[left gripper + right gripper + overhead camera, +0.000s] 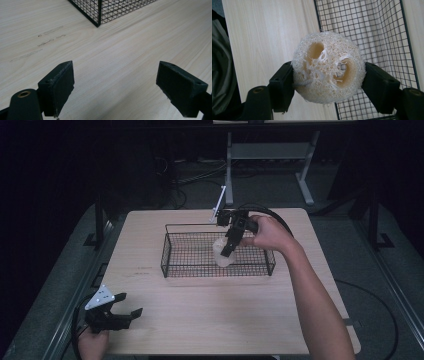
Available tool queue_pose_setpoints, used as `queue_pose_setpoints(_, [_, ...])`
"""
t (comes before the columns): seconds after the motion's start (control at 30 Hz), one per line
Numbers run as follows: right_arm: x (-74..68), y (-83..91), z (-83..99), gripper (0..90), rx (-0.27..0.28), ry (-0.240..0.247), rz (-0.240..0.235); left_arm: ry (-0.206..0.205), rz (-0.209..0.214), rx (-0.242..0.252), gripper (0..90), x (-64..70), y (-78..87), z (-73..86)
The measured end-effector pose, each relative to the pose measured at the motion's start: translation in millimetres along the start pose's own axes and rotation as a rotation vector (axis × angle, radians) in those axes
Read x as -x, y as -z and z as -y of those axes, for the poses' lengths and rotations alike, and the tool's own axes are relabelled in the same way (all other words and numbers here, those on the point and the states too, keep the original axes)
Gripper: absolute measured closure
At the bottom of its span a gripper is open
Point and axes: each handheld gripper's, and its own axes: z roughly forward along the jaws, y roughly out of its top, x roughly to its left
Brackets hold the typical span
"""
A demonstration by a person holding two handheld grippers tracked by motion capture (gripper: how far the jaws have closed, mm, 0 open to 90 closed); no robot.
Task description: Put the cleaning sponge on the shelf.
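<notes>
A pale, fibrous loofah sponge (328, 67) with round holes is clamped between the two black jaws of my right gripper (328, 82). In the high view that gripper (229, 249) points down with the loofah (222, 253) over the middle of the black wire basket (170, 265), which stands on the wooden table. My left gripper (125, 306) rests low at the table's near left corner, open, with nothing between its jaws. Its own view has the gripper (115, 82) over bare wood, with a basket corner (99, 15) ahead.
The wooden table (210, 320) has bare surface in front of and to the left of the basket. A person's right forearm (315, 300) reaches in from the lower right. Dark floor, cables and a grey stand (270, 155) lie beyond the far edge.
</notes>
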Motion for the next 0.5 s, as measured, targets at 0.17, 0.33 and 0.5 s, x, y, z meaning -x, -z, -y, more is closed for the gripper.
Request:
queue_pose_setpoints(0.17, [9.8,1.3,-1.2,29.8,-0.004,-0.02,0.009,0.004,-0.002,0.003,13.7,-0.4,0.3,0.0])
queue_pose_setpoints(0.33, [15.8,-1.5,-2.4,29.8,-0.009,-0.036,0.012,0.0,-0.001,0.001,13.7,-0.2,0.4,0.0])
queue_pose_setpoints(0.5, [22.8,-7.0,-2.1,29.8,-0.015,-0.052,0.01,-0.001,0.0,0.001,13.7,0.0,1.2,0.0])
